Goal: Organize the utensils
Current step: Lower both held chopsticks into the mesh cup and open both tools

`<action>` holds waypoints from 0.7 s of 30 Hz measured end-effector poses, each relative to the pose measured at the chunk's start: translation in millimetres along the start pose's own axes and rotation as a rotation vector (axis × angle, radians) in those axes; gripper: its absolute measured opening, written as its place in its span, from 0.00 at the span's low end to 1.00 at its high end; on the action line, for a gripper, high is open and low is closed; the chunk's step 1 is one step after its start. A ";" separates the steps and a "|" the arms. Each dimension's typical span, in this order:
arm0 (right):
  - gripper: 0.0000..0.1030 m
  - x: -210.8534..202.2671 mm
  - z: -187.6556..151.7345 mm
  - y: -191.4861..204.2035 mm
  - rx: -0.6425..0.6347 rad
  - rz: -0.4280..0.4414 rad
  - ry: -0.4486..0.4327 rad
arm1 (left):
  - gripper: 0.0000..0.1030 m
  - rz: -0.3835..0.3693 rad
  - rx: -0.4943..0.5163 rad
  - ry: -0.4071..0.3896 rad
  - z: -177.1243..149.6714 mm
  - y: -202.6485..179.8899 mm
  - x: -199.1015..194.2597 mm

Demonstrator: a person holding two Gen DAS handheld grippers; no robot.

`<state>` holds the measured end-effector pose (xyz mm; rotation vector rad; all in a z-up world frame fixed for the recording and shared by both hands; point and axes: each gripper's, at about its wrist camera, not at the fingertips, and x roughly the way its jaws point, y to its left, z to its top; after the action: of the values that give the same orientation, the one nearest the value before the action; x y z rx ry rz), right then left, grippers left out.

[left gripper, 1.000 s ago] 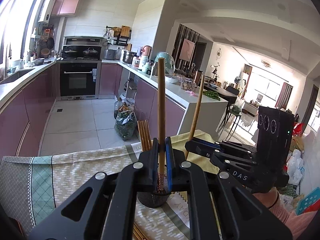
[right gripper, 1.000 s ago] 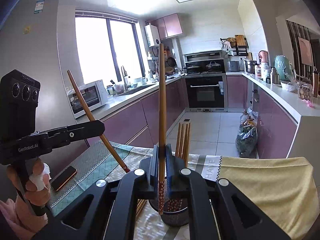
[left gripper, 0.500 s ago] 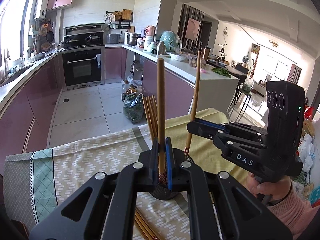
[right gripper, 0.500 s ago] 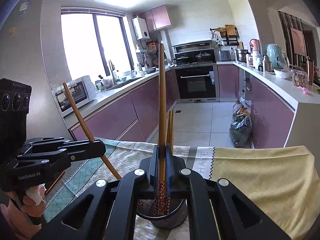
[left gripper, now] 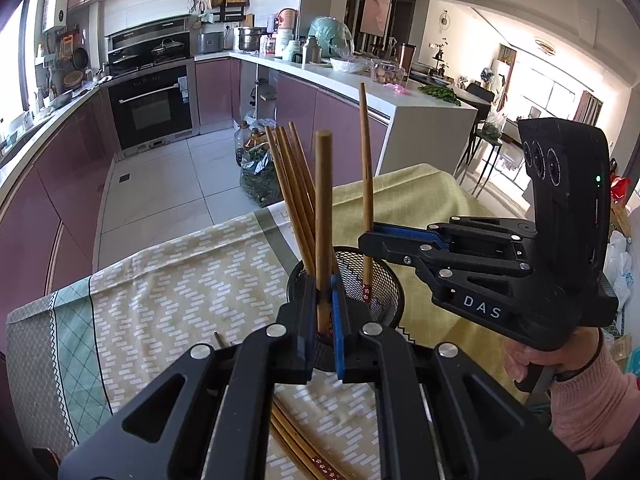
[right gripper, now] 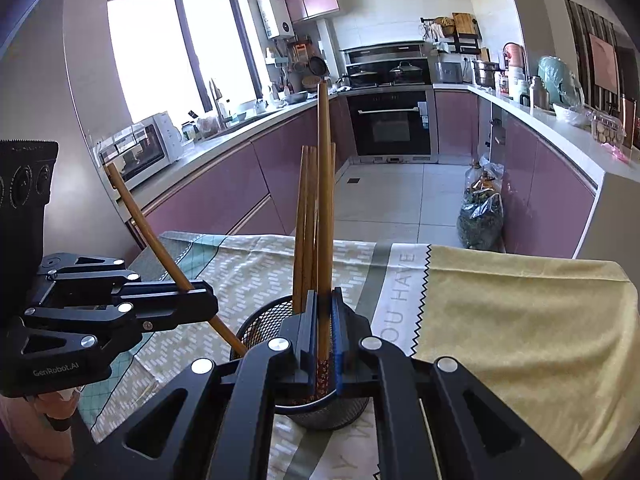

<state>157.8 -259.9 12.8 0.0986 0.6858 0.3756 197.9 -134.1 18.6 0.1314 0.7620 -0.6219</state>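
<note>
Each gripper's jaws pinch one chopstick: the left gripper (left gripper: pixel 324 300) and right gripper (right gripper: pixel 324 316) hold tips just inside the mesh cup (left gripper: pixel 384 280) on the desk (left gripper: pixel 180 288). Released crooked, a stick may catch the rim or the standing chopsticks (left gripper: pixel 292 184) and tip the cup.

1. You have brought both tongs down toward the black mesh cup (left gripper: pixel 384 280); a second ago they stood higher above it.
2. The chopstick in your left tongs (left gripper: pixel 323 320) now has its lower end at the cup's mouth.
3. The chopstick in your right tongs (right gripper: pixel 324 340) now dips its patterned tip inside the cup.
4. The bundle of chopsticks (left gripper: pixel 294 196) standing in the cup looms larger and nearer in both views.
</note>
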 end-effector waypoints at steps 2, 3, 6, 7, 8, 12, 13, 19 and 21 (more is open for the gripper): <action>0.06 3.8 -1.8 -0.8 0.005 -0.002 0.015 | 0.07 0.000 -0.002 0.007 1.9 1.1 4.1; 0.06 5.6 -2.6 -1.9 0.009 -0.002 0.021 | 0.07 -0.001 -0.002 0.009 3.0 2.2 6.1; 0.06 9.7 -3.7 -4.7 0.018 -0.002 0.026 | 0.07 0.007 -0.008 0.014 8.9 4.4 12.7; 0.06 10.4 -3.9 -5.2 0.021 -0.001 0.027 | 0.07 0.007 -0.011 0.015 8.9 4.2 14.7; 0.06 11.2 -3.7 -5.6 0.023 0.000 0.028 | 0.07 0.007 -0.015 0.015 10.2 4.9 16.3; 0.07 13.0 -2.8 -6.9 0.030 0.002 0.026 | 0.08 0.012 -0.024 0.018 12.1 6.6 22.3; 0.07 12.6 -2.3 -7.2 0.029 0.003 0.024 | 0.08 0.014 -0.028 0.021 11.6 7.4 24.1; 0.08 5.0 -3.7 -7.4 0.031 0.012 0.004 | 0.10 0.016 -0.064 0.014 3.6 15.7 23.7; 0.08 1.9 -4.8 -6.2 0.030 0.017 -0.002 | 0.14 0.029 -0.075 -0.003 -0.4 18.4 17.9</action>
<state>158.0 -265.1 6.6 0.1336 0.6891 0.3813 218.2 -127.5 4.1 0.0719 0.7780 -0.5654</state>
